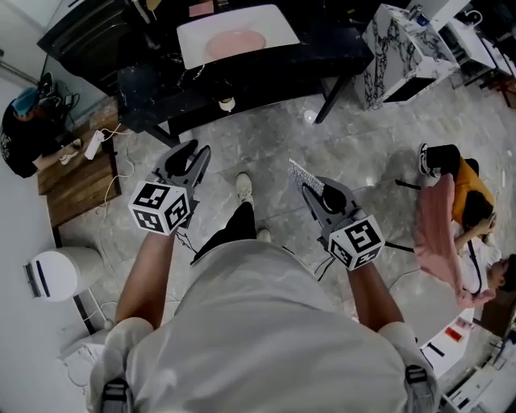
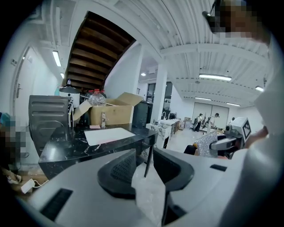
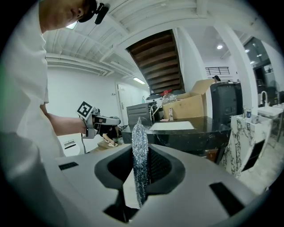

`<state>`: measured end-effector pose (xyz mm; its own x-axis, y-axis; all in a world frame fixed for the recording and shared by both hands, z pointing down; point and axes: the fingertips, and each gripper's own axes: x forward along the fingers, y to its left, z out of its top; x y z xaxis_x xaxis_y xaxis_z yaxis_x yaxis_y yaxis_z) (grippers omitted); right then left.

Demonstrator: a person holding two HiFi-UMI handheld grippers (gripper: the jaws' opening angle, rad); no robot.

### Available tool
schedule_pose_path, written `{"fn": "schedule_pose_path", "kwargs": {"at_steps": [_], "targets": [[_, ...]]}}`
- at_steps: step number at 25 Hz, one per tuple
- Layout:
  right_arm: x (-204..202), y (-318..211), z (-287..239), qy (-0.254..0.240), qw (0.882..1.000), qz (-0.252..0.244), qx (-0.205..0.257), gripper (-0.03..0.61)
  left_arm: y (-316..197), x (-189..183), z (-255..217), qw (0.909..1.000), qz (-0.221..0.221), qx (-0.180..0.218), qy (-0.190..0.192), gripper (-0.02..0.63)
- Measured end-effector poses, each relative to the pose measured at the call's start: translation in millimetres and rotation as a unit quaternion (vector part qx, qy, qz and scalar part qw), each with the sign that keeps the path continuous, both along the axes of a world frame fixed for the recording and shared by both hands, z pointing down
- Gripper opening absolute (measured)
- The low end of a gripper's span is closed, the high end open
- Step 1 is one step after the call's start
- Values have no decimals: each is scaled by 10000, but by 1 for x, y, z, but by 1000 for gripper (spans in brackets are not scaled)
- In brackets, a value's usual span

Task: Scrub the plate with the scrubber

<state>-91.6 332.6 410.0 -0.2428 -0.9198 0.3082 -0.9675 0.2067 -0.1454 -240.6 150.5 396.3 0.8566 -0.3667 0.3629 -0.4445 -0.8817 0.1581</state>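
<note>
A pink plate (image 1: 235, 42) lies on a white board (image 1: 274, 24) on the black marble table (image 1: 322, 48), well ahead of both grippers. My left gripper (image 1: 196, 153) is held in the air over the floor, jaws open and empty; in the left gripper view (image 2: 144, 158) only floor and a table leg show between them. My right gripper (image 1: 310, 187) is shut on a thin silver scrubber (image 1: 305, 173), which stands on edge between the jaws (image 3: 140, 159). In the two gripper views the white board (image 2: 108, 135) (image 3: 172, 126) looks flat and distant.
A white marble-patterned cabinet (image 1: 399, 52) stands right of the table. A wooden bench (image 1: 76, 173) with cables is at left, with a white round device (image 1: 52, 274) near it. A person (image 1: 455, 202) sits on the floor at right. A cardboard box (image 2: 111, 111) rests behind the board.
</note>
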Motion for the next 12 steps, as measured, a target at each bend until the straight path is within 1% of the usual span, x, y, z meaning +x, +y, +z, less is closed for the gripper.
{"fn": "schedule_pose_path", "kwargs": {"at_steps": [6,12], "targets": [[37,-57,-5,146,9997,148,-112,78,-79,41,14,9995,-6,-273,185,106],[67,-134,-8,242,9993,90,-286,78,-156,83,23,9986,77,-477,199,107]]}}
